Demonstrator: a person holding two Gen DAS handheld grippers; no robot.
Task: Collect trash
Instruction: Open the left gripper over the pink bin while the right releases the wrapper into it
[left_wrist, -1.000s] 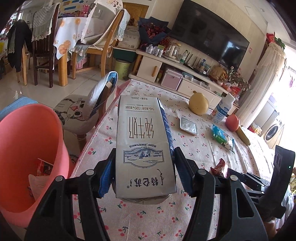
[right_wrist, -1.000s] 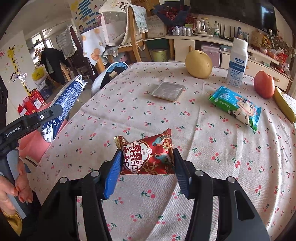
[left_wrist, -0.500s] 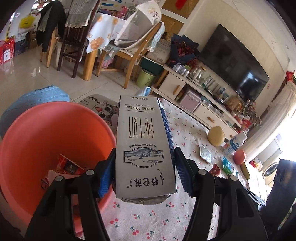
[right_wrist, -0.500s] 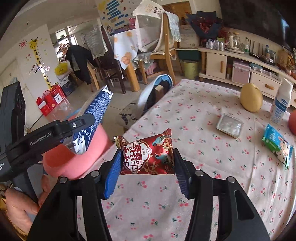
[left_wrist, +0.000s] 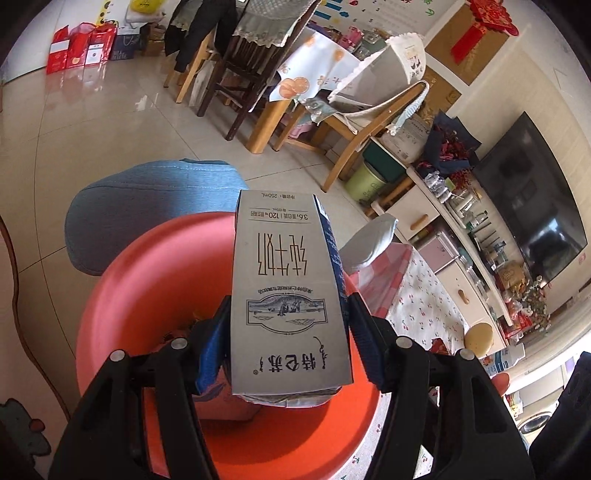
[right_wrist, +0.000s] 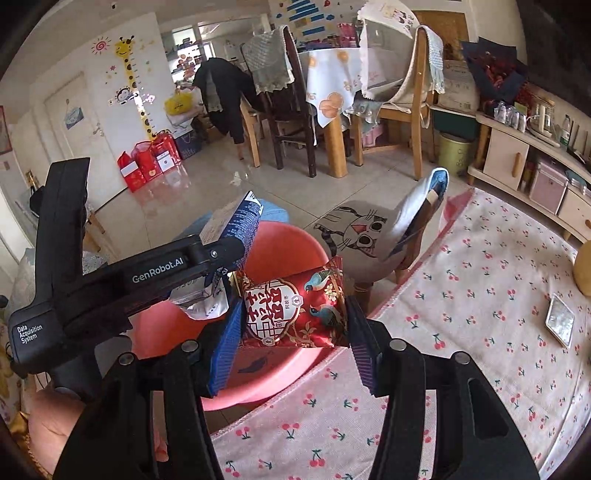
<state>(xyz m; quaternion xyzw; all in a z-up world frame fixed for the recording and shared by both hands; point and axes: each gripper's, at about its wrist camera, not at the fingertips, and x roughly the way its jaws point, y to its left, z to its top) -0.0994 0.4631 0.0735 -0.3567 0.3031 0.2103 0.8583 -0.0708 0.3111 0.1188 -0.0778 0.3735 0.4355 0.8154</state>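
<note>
My left gripper (left_wrist: 288, 354) is shut on a grey and blue milk carton (left_wrist: 288, 291) and holds it over the open mouth of the pink bin (left_wrist: 147, 280), which has some trash inside. My right gripper (right_wrist: 291, 332) is shut on a red snack wrapper (right_wrist: 291, 310) and holds it just past the table's edge, above the near rim of the pink bin (right_wrist: 280, 240). The left gripper with its carton (right_wrist: 232, 221) shows left of it in the right wrist view.
The table with a cherry-print cloth (right_wrist: 480, 314) lies to the right, with a silver foil packet (right_wrist: 561, 321) and a yellow fruit (left_wrist: 480, 336) on it. A cat-print stool (right_wrist: 369, 236) and a blue cushion (left_wrist: 155, 195) stand beside the bin.
Both grippers have swung left off the table toward the bin. The carton is now over the bin's mouth, and the red wrapper has reached the table's edge above the bin's rim.
</note>
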